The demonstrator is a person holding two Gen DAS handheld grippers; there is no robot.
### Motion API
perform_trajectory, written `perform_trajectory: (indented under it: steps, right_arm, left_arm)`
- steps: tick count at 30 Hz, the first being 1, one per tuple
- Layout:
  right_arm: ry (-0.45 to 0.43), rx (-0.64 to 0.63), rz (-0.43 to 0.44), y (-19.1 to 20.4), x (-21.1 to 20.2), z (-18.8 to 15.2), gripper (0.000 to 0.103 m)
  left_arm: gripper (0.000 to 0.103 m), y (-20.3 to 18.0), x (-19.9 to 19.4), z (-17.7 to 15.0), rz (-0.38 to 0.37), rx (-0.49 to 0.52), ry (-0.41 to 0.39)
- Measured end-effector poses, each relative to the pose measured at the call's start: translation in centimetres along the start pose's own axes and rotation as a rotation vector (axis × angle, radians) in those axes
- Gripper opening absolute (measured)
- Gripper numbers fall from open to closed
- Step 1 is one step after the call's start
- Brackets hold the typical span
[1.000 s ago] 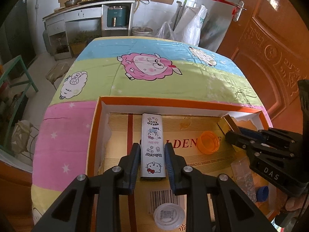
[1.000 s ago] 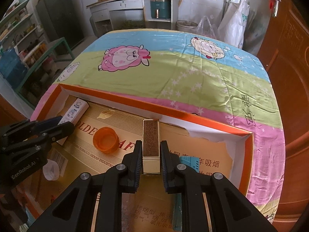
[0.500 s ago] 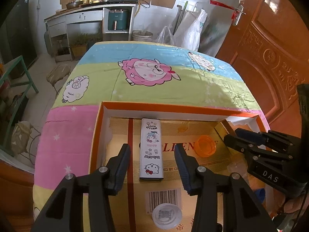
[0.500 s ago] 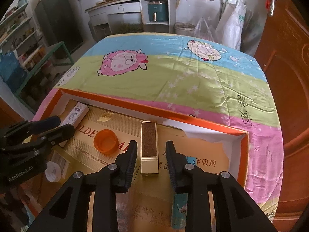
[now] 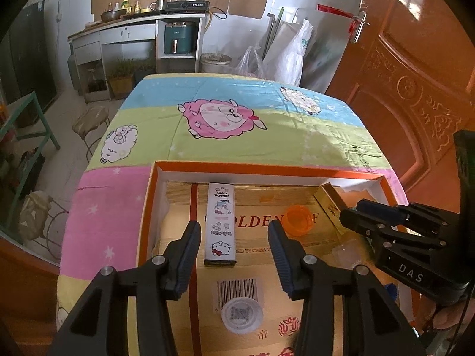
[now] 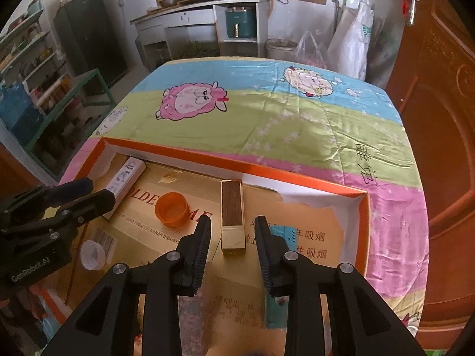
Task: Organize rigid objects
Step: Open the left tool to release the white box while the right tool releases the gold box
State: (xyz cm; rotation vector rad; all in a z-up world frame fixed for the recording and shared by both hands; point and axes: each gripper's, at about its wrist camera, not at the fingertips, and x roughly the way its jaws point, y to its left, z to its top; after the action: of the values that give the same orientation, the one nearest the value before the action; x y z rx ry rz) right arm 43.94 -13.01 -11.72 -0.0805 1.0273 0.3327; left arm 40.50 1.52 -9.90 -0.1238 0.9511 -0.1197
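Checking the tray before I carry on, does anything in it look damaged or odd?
The orange tray's white inner lining is torn ragged near its far right corner. The gold box and Hello Kitty box lie flat.

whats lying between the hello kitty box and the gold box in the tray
An orange cap lies open side up on the tray floor between the Hello Kitty box and the gold box; the right wrist view shows it best.
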Motion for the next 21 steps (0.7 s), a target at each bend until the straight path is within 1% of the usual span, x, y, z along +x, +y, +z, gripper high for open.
perform_trajectory:
  steps: [7, 21]
  right_arm:
    - [-0.013, 0.007, -0.003, 0.2, -1.2, -0.8, 0.031]
    - [-0.043, 0.010, -0.011, 0.8, -4.1, -2.4, 0.031]
  left_arm:
    - [0.047, -1.0, -1.7, -0.4, 0.035, 0.036, -0.039]
    - [0.047, -2.1, -4.5, -1.6, 0.036, 0.055, -0.071]
